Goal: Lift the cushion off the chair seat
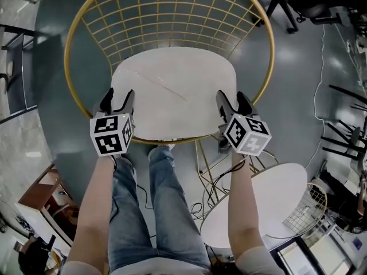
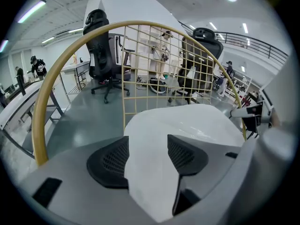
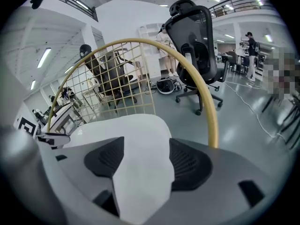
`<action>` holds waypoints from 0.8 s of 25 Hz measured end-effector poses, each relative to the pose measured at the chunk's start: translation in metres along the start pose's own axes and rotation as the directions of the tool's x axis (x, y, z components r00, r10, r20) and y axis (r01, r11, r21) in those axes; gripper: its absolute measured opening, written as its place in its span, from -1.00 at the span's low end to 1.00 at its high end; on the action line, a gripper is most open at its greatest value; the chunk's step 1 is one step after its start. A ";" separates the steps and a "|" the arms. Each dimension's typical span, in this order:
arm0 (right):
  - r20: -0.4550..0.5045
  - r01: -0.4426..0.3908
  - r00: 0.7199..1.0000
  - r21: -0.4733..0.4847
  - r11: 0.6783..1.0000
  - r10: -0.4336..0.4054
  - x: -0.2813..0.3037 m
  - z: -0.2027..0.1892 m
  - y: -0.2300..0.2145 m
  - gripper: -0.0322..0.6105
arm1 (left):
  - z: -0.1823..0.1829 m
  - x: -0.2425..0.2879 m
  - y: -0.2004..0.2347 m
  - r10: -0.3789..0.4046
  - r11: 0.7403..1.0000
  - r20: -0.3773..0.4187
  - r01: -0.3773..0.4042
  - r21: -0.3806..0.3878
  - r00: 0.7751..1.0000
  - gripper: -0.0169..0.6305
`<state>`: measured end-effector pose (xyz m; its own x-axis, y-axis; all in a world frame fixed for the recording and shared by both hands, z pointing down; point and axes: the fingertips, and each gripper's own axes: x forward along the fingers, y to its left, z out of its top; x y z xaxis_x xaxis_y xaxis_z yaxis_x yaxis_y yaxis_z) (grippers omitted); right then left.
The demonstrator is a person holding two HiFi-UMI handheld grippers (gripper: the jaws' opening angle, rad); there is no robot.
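Gripping step in hand | cushion (image 1: 172,90): white, on seat of gold wire chair (image 1: 86,22), 12 o'clock from you | left gripper (image 1: 117,101): jaws pinched onto its 8 o'clock corner | right gripper (image 1: 233,103): pinched onto its 4 o'clock corner | next, likely: you raise both evenly, clearing the rim.

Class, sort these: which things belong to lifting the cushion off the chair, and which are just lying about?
Job: cushion; gold wire chair; left gripper, right gripper, both clamped on the cushion.
Lying about: round white table; black office chair; wire basket.
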<state>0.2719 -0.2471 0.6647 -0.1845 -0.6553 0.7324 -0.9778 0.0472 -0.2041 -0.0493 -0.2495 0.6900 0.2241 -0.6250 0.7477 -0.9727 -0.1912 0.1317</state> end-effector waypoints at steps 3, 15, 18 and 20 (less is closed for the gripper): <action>-0.017 0.022 1.000 0.008 1.000 -0.021 0.006 -0.001 -0.006 0.02 | -0.001 0.004 0.004 0.028 1.000 -0.011 -0.028 -0.012 1.000 -0.13; -0.127 0.109 0.986 -0.016 0.994 -0.110 0.025 -0.008 -0.010 0.07 | -0.008 0.014 0.008 0.044 0.997 -0.051 -0.047 -0.057 0.998 -0.09; -0.161 0.121 0.979 -0.018 0.992 -0.122 0.029 -0.011 -0.011 0.07 | -0.009 0.014 0.008 0.049 0.997 -0.052 -0.053 -0.062 0.997 -0.08; -0.182 0.124 0.975 -0.016 0.992 -0.125 0.031 -0.012 -0.011 0.08 | -0.008 0.014 0.009 0.057 0.996 -0.051 -0.060 -0.065 0.997 -0.06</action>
<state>0.2755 -0.2588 0.6980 -0.0759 -0.5080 0.8580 -0.9946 -0.0228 -0.1014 -0.0553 -0.2537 0.7069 0.1650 -0.5954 0.7863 -0.9863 -0.1035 0.1286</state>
